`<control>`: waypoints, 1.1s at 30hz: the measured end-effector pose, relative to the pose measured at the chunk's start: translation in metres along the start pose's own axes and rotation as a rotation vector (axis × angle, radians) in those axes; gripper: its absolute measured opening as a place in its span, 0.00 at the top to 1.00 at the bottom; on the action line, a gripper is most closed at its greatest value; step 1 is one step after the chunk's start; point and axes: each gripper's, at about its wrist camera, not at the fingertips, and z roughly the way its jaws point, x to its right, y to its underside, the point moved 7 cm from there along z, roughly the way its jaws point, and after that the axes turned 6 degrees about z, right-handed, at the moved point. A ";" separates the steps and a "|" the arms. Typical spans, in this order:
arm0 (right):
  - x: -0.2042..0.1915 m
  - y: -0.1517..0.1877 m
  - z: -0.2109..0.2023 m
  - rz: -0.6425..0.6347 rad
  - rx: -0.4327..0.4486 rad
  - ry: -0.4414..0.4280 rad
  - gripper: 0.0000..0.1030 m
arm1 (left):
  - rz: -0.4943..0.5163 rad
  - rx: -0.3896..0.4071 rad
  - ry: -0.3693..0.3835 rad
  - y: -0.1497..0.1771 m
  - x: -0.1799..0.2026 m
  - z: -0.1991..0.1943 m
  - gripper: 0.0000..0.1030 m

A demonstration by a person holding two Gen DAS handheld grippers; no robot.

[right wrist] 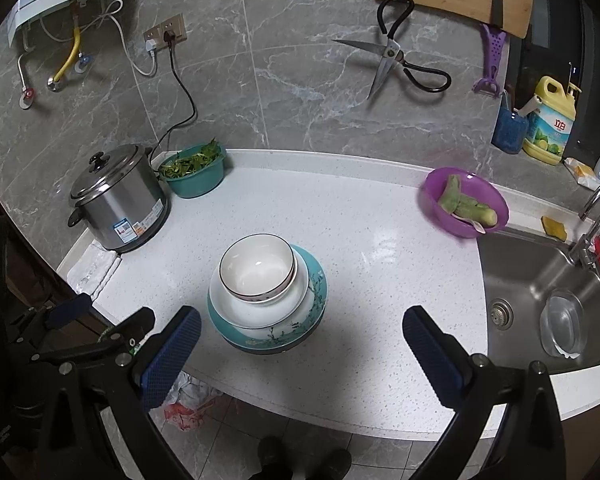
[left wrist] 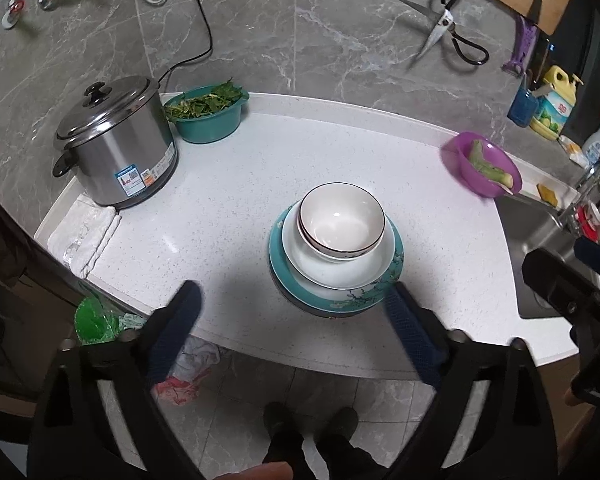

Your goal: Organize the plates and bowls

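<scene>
A stack stands in the middle of the white counter [left wrist: 228, 208]: a white bowl with a dark rim [left wrist: 341, 220] sits in a white plate [left wrist: 336, 268], on a teal flowered plate [left wrist: 332, 298]. The same stack shows in the right wrist view, with bowl [right wrist: 257, 266], white plate [right wrist: 260, 308] and teal plate [right wrist: 276, 334]. My left gripper [left wrist: 292, 300] is open and empty, above the counter's front edge, just short of the stack. My right gripper [right wrist: 302, 326] is open and empty, above the front edge, a little right of the stack.
A steel rice cooker [left wrist: 116, 144] and a teal basin of greens [left wrist: 208, 114] stand at the back left. A purple bowl with vegetables [right wrist: 464, 202] sits by the steel sink [right wrist: 540, 280]. A folded cloth [left wrist: 86, 236] lies at the left edge. Scissors [right wrist: 396, 64] hang on the wall.
</scene>
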 end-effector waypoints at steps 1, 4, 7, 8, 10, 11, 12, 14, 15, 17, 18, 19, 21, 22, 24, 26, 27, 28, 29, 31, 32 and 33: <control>0.000 0.000 0.000 0.002 0.001 0.000 0.00 | 0.003 0.005 0.000 0.000 0.001 0.000 0.02; 0.000 0.000 0.000 0.002 0.001 -0.001 0.00 | 0.000 0.014 0.034 -0.002 0.005 0.000 0.00; 0.001 -0.001 0.001 0.001 0.002 -0.001 0.00 | -0.007 0.018 0.068 -0.001 0.007 0.002 0.00; 0.002 -0.001 0.000 0.003 0.002 -0.002 0.00 | -0.009 0.021 0.072 -0.001 0.007 0.002 0.00; 0.002 -0.002 0.000 0.009 0.007 -0.004 0.00 | -0.010 0.033 0.053 -0.001 0.006 0.002 0.00; 0.002 -0.003 -0.001 0.011 0.009 -0.005 0.00 | -0.007 0.036 0.046 -0.002 0.005 0.002 0.00; 0.002 -0.003 -0.001 0.013 0.012 -0.004 0.00 | -0.004 0.040 0.034 -0.003 0.005 0.001 0.00; 0.002 -0.004 -0.001 0.015 0.015 -0.003 0.00 | -0.007 0.046 0.026 -0.003 0.004 0.000 0.00; 0.002 -0.004 -0.001 0.016 0.014 -0.003 0.00 | -0.008 0.043 0.022 -0.003 0.004 0.000 0.00; 0.002 -0.004 -0.001 0.015 0.014 -0.002 0.00 | -0.003 0.042 -0.002 -0.002 0.003 0.000 0.00; 0.001 -0.003 -0.001 0.016 0.013 -0.001 0.00 | 0.000 0.037 -0.010 -0.002 0.003 0.001 0.00; 0.001 -0.003 -0.001 0.015 0.013 -0.001 0.00 | 0.002 0.037 -0.014 -0.001 0.003 0.000 0.00; 0.000 -0.003 0.000 0.014 0.011 -0.001 0.00 | 0.008 0.040 -0.019 0.000 0.005 -0.001 0.00; -0.001 -0.002 0.001 0.013 0.011 -0.001 0.00 | 0.007 0.041 -0.018 0.000 0.007 -0.002 0.00; -0.001 -0.002 0.001 0.015 0.011 0.000 0.00 | 0.008 0.042 -0.012 0.000 0.008 -0.002 0.00; -0.001 -0.002 0.000 0.015 0.013 0.001 0.00 | 0.006 0.042 -0.008 -0.001 0.008 -0.002 0.00; -0.001 -0.002 0.001 0.015 0.012 0.001 0.00 | 0.006 0.041 -0.008 -0.001 0.008 -0.002 0.00; -0.001 -0.002 0.001 0.015 0.012 0.002 0.00 | 0.006 0.043 -0.007 -0.001 0.008 -0.002 0.00; 0.000 -0.002 0.002 0.016 0.012 0.002 0.00 | 0.005 0.043 -0.005 -0.001 0.008 -0.001 0.00; 0.001 -0.002 0.003 0.016 0.011 0.002 0.00 | 0.008 0.044 -0.001 -0.002 0.009 -0.001 0.00; 0.001 -0.002 0.004 0.016 0.010 0.002 0.00 | 0.010 0.045 -0.004 -0.002 0.010 -0.002 0.00; 0.002 -0.002 0.005 0.016 0.009 0.002 0.00 | 0.011 0.045 -0.003 -0.002 0.010 -0.001 0.00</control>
